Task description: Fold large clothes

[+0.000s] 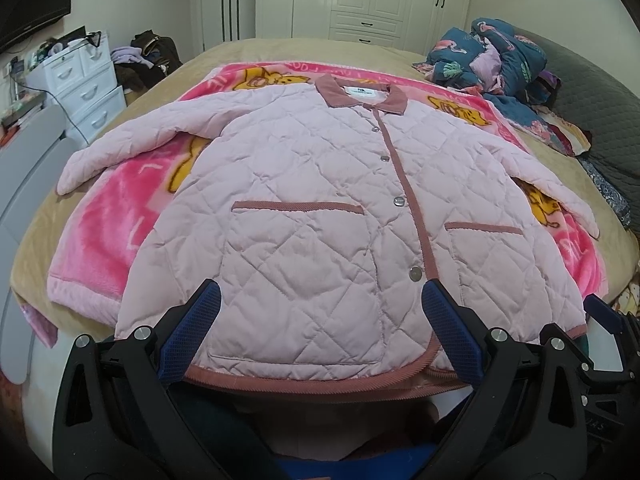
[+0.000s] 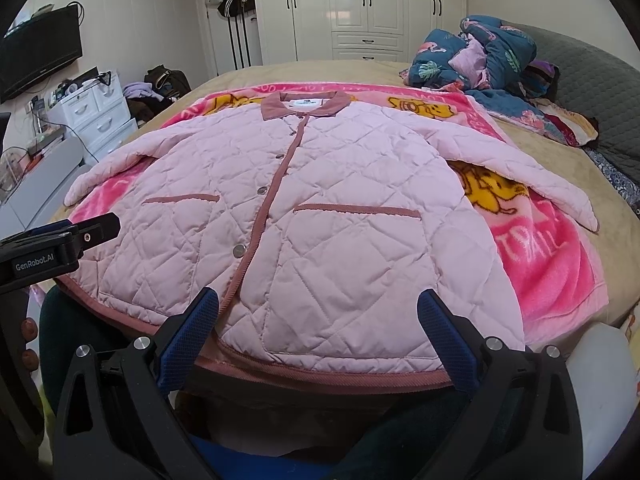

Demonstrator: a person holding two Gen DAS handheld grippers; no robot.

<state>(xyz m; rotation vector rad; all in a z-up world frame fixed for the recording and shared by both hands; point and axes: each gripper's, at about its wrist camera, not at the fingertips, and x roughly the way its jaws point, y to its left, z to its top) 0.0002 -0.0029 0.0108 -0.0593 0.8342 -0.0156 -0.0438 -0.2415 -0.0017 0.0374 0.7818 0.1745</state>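
Pink quilted jacket (image 1: pixel 312 216) lies flat, front up & snapped shut, on a pink cartoon blanket (image 1: pixel 120 208) on the bed (image 1: pixel 280 48); collar far, hem nearest me, both sleeves splayed out to the sides. My left gripper (image 1: pixel 320 304) is spread wide, holding nothing, hovering over the hem near the left pocket (image 1: pixel 300 280). My right gripper (image 2: pixel 318 304) likewise wide apart & empty, over the right half of the hem. I reckon nothing's folded yet. First step imo: bring a sleeve across the chest. Padded fabric is thick, so pinch the cuff edge deep, lift only a little, lay it straight w/o dragging the body or rucking the blanket, then smooth it
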